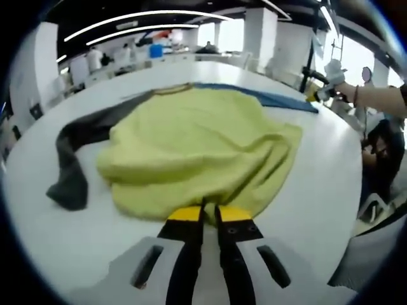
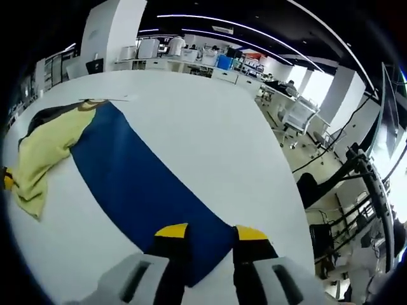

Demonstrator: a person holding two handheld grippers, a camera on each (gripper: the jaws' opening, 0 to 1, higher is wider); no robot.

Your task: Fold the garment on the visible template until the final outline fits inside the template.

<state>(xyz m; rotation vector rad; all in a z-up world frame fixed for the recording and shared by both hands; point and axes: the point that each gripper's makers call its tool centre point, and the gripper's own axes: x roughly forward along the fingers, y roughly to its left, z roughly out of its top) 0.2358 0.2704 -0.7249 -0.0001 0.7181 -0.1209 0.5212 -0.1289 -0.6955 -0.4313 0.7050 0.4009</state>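
A yellow garment (image 1: 197, 146) with a dark grey sleeve (image 1: 73, 159) lies bunched on the white table (image 1: 57, 241). Its far part rests on the blue template (image 1: 283, 100). My left gripper (image 1: 210, 213) is shut on the garment's near edge, jaws almost together. In the right gripper view the blue template (image 2: 140, 184) runs diagonally across the table, with the yellow garment (image 2: 41, 149) over its far left end. My right gripper (image 2: 211, 233) stands open above the template's near corner, with nothing between its jaws. It also appears as the right gripper (image 1: 321, 93) at the table's far right, held by a person's hand.
The person's arm (image 1: 381, 98) reaches in from the right. Beyond the table's right edge (image 2: 286, 190) stand chairs (image 2: 299, 114), cables and a dark stand (image 2: 369, 184). Desks and several people fill the background.
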